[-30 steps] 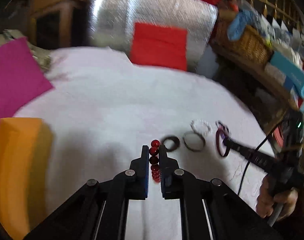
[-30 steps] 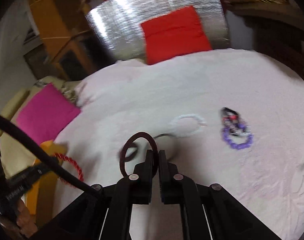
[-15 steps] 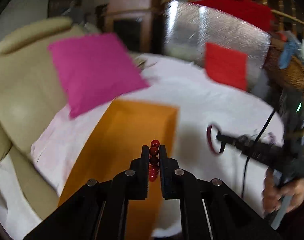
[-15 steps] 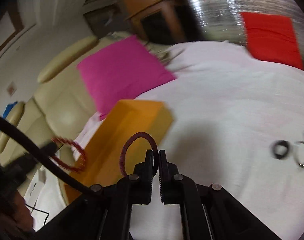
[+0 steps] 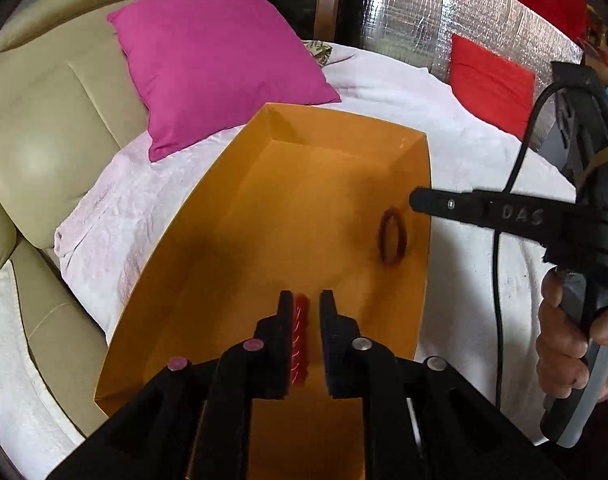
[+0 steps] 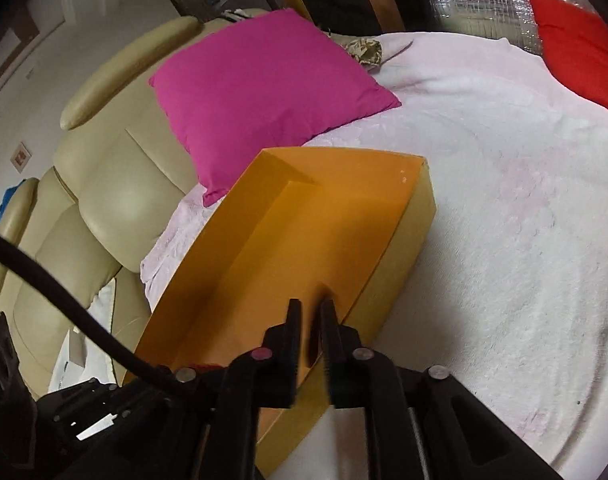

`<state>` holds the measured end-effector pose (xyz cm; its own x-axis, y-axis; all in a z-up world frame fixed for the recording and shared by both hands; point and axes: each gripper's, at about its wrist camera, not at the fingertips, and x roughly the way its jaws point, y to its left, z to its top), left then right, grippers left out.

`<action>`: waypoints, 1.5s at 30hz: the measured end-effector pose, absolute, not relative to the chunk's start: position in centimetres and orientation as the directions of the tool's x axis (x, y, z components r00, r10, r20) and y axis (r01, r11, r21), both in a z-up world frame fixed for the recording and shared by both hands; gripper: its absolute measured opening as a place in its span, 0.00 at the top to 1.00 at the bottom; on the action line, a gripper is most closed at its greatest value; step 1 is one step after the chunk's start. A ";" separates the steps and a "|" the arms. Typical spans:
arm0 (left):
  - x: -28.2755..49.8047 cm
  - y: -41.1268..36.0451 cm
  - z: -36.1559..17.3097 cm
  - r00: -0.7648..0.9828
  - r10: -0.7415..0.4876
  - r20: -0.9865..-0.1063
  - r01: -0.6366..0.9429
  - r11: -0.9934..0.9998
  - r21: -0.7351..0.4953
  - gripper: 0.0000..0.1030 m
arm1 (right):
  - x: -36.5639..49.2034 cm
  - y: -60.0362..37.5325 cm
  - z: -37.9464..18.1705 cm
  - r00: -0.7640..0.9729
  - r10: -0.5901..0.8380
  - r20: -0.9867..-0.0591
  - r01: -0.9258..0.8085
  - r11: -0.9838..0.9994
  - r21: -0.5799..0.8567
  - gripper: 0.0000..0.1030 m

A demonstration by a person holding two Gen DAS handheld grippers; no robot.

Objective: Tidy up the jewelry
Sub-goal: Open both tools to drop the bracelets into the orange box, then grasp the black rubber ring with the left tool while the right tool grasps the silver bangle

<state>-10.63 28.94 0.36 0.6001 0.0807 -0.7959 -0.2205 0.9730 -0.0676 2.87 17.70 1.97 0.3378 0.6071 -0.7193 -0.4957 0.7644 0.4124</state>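
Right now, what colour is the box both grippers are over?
Orange-yellow box, inside and out; clearest in the left wrist view.

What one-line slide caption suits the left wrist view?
Left claw, parted, around a red bead bracelet over the orange box; dark ring bracelet below the right claw.

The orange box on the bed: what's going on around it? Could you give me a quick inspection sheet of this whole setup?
Surface: white bedspread, bare where visible.
Job's things: open orange box; dark red ring bracelet inside it near the right wall; red bead bracelet between the left fingers.
Clutter: nothing seen.
Grippers: left hand-held gripper over the box, jaws parted; right hand-held gripper at the box's right rim, jaws parted, nothing between them.
Cables: black cable on the right hand-held gripper.
Surroundings: pink pillow, beige headboard, red pillow, silver foil panel.
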 end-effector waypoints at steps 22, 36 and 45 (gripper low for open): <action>-3.3 9.5 6.7 0.741 0.048 -0.670 -0.050 0.999 0.017 0.18 | -0.5 -9.1 5.1 0.688 0.026 -0.725 -0.053 0.998 -0.014 0.54; 0.6 0.8 2.3 0.812 -0.064 -0.580 0.033 0.997 -0.064 0.12 | -2.5 -20.0 4.9 0.706 -0.177 -0.686 0.157 0.983 -0.093 0.51; 1.7 -0.4 0.5 0.787 -0.091 -0.610 0.036 0.994 -0.102 0.12 | -1.8 -21.8 4.4 0.695 -0.182 -0.696 0.180 0.981 -0.077 0.51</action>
